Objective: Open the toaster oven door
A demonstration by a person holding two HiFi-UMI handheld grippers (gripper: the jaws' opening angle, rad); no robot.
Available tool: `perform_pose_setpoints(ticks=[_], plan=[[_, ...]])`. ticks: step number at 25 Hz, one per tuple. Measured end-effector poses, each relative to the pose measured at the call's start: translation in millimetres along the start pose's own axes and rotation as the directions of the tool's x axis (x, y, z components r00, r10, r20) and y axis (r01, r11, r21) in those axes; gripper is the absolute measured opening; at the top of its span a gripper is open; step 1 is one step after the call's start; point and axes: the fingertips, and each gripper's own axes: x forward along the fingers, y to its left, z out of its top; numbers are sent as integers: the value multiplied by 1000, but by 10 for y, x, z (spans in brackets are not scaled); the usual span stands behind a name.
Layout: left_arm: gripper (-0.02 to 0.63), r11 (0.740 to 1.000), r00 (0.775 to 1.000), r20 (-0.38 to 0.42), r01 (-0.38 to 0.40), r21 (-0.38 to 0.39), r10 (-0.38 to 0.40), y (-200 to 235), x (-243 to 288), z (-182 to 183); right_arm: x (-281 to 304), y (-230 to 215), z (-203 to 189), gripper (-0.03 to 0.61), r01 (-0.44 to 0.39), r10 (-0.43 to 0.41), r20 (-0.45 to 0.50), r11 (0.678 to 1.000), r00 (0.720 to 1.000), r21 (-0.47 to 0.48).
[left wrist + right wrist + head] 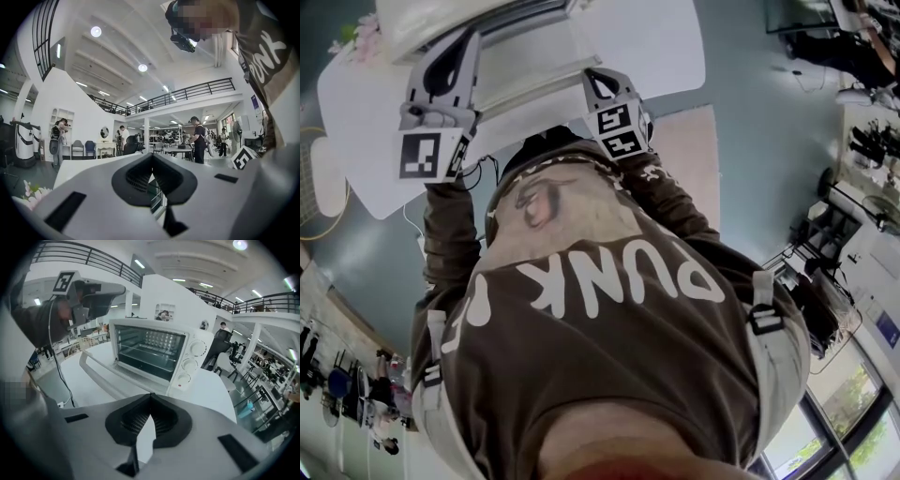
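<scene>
Left gripper [151,155] jaws pressed together at tips, nothing between; held above white table [356,103], beside right gripper [151,394]; right jaws likewise closed on nothing, pointing at toaster oven [161,350] just ahead on table; oven door [110,376] open, folded down flat toward gripper, handle [83,363] at near edge; wire rack [150,355] visible inside; right gripper clear of oven.

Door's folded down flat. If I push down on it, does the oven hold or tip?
Probably stiff: the door lies flat open as one rigid panel with a bar handle. Pressing down on its outer edge may tip the oven forward; it looks small and light. It could also slide on the smooth white table.
</scene>
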Motion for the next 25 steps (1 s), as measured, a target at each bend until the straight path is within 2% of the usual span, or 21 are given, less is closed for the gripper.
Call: perform_pose_setpoints(ticks=[6, 9, 17, 21, 25], plan=[[3, 1000, 1000, -13, -9, -8, 9, 31, -43, -69, 135, 192, -461, 8, -36, 33, -52, 997, 998, -64], [3, 1000, 1000, -15, -6, -8, 6, 17, -35, -92, 273, 291, -753, 8, -80, 69, -98, 990, 993, -112], [3, 1000, 999, -35, -14, -2, 14, -34, -49, -91, 634, 513, -1307, 9, -170, 126, -166, 944, 978, -283], [3, 1000, 999, -47, -27, -2, 27, 25, -75, -148, 812, 579, -1469, 9, -197, 145, -202, 943, 969, -269], [3, 999, 998, -54, -35, -3, 35, 46, -102, -163, 863, 547, -1553, 9, -196, 156, -228, 966, 961, -169]])
